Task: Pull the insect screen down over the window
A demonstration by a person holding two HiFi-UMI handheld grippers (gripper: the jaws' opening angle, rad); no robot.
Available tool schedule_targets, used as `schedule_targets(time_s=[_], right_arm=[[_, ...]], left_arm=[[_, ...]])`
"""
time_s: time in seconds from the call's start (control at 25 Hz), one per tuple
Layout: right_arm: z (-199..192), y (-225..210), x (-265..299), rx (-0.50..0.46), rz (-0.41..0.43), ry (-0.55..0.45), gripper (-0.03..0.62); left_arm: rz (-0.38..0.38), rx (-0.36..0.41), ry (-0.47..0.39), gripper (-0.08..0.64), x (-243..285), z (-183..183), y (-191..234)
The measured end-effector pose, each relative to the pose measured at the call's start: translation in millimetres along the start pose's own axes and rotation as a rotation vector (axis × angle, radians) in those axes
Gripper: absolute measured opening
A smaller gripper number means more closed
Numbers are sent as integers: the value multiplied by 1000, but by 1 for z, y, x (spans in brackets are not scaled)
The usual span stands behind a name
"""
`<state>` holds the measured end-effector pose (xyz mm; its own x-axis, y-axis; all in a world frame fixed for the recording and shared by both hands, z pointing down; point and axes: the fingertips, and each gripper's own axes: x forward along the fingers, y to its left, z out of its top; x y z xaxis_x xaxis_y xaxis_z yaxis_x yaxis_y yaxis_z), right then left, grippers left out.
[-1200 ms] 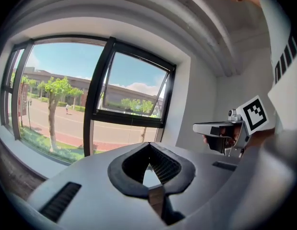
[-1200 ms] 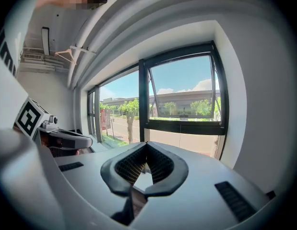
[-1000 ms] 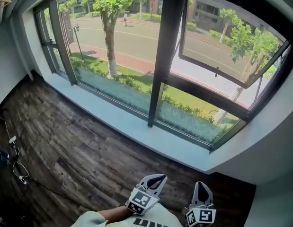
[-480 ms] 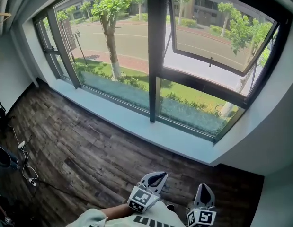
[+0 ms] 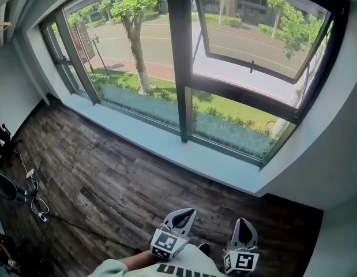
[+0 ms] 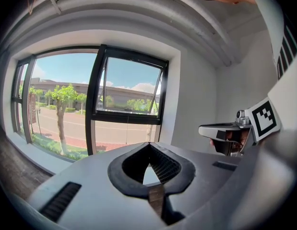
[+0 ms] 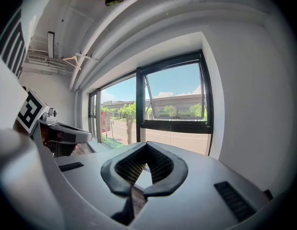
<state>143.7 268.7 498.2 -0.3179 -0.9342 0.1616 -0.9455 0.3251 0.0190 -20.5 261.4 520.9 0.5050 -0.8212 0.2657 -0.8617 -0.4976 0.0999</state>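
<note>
Window (image 5: 181, 62) | left gripper (image 5: 184, 213), right gripper (image 5: 245, 222): low, level, jaws together

From our head we look steeply down on the floor (image 5: 97, 178) and, in the upper frame, the window (image 5: 179, 68); both gripper views face that window nearly level.

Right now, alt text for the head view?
A dark-framed window with its upper right sash tilted open fills the top, above a pale sill and dark wood floor. At the bottom edge, the left gripper and right gripper point toward it, jaws together and empty, short of the sill.
</note>
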Motion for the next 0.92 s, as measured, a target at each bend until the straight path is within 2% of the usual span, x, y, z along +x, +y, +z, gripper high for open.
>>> schedule_targets(time_s=[0.32, 0.6, 0.92], right_arm=[[13, 1, 10, -17, 2, -42, 5], [19, -3, 6, -18, -53, -48, 5], [26, 2, 14, -30, -71, -58, 5]], left_arm=[[-9, 15, -38, 12, 13, 12, 0], [-48, 10, -52, 12, 17, 23, 2], [-55, 26, -68, 12, 20, 29, 16]])
